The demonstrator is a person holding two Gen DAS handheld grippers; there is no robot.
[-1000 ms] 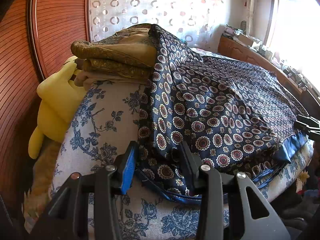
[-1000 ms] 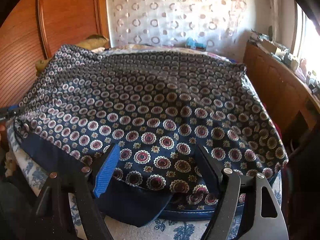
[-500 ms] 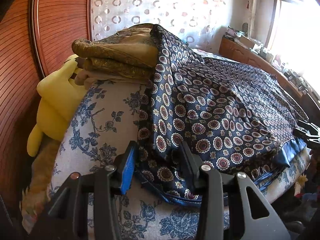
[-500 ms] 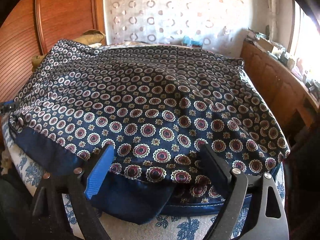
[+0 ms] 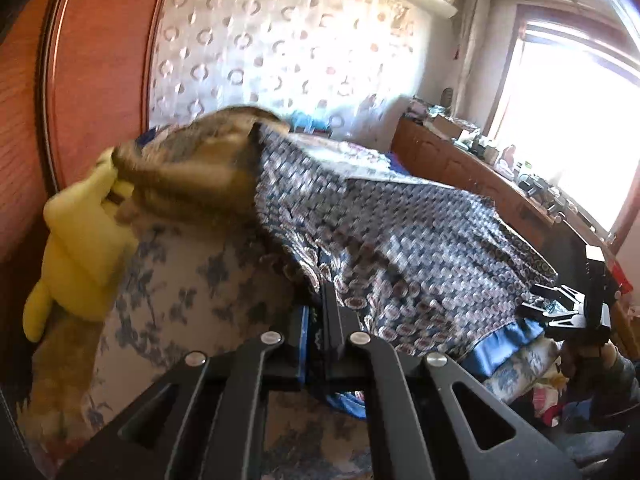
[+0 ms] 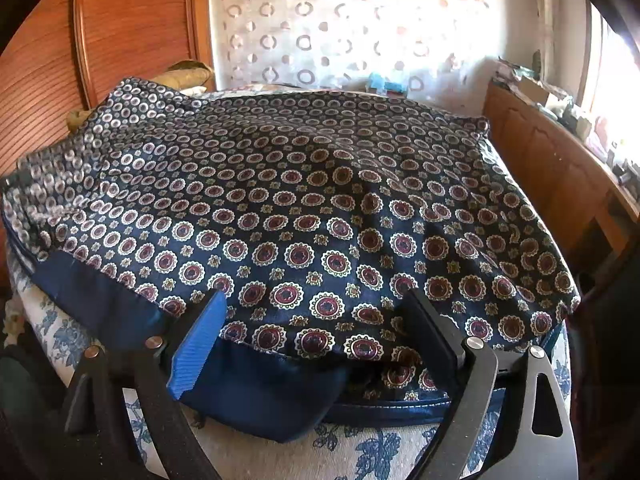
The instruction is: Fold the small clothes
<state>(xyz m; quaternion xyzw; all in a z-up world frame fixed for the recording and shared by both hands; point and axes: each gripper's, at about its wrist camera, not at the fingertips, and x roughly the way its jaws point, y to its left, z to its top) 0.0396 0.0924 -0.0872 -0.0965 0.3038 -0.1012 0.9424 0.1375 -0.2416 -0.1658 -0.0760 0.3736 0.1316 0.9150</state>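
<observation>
While the left gripper [image 5: 316, 336] pinches the patterned garment's [image 6: 320, 208] near hem shut between its fingers to lift a fold, the right gripper [image 6: 320, 332] waits open-fingered over the opposite edge, cloth spread across the bed [image 6: 260, 456].

Both wrist cams low, close over bed edge; shared: patterned garment [image 5: 420, 240] [image 6: 320, 208].
</observation>
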